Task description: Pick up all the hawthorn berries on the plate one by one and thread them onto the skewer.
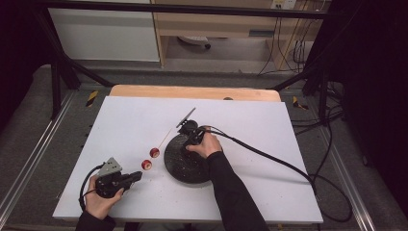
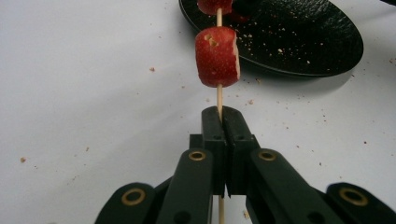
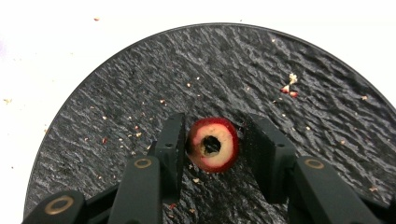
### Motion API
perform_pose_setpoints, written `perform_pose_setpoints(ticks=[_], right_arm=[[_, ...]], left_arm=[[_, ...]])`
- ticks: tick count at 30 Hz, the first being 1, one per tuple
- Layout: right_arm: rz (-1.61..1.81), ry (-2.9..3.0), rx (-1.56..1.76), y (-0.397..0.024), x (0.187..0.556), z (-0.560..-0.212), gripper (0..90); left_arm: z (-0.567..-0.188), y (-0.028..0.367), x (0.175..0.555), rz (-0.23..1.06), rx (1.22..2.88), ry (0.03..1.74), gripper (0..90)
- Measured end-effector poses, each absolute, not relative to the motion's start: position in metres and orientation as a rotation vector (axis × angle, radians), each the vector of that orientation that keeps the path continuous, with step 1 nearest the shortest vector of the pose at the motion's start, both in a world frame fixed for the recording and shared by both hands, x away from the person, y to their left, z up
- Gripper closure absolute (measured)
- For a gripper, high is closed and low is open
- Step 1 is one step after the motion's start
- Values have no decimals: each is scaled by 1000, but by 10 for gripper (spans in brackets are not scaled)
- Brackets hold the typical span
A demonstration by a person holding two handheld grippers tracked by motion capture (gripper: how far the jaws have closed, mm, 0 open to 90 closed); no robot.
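A thin wooden skewer (image 2: 219, 95) carries two red fruit pieces, the nearer one (image 2: 217, 56) just beyond the jaws and a second (image 2: 215, 5) farther up. My left gripper (image 2: 223, 114) is shut on the skewer's near end, low over the white table at the front left (image 1: 138, 175). The skewer (image 1: 166, 137) slants up and right toward the black plate (image 1: 185, 166). My right gripper (image 1: 187, 143) points down onto that plate. Its jaws (image 3: 214, 133) are shut on a red cored fruit piece (image 3: 212, 145) with pale flesh, which lies on the plate (image 3: 140, 84).
The white sheet (image 1: 240, 120) covers the table, with a wooden edge (image 1: 192, 91) at the back. Crumbs speckle the plate and the sheet. A black cable (image 1: 269, 156) trails right from my right gripper. Metal frame legs stand at both back corners.
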State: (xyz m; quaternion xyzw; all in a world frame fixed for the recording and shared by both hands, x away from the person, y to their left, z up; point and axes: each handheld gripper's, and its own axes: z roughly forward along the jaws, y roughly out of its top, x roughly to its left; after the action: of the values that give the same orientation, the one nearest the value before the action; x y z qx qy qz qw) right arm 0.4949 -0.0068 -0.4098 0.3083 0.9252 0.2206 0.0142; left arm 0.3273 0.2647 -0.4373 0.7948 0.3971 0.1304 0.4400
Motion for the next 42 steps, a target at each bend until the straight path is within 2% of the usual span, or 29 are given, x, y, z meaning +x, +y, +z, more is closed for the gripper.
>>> perform_pose_setpoints(ticks=[20, 42], right_arm=[[670, 2907, 1021, -8, 495, -405, 630], [920, 2748, 1156, -37, 469, -358, 632]], left_arm=[[-436, 265, 327, 327, 1973, 983, 883], [-436, 263, 325, 333, 1974, 974, 883]])
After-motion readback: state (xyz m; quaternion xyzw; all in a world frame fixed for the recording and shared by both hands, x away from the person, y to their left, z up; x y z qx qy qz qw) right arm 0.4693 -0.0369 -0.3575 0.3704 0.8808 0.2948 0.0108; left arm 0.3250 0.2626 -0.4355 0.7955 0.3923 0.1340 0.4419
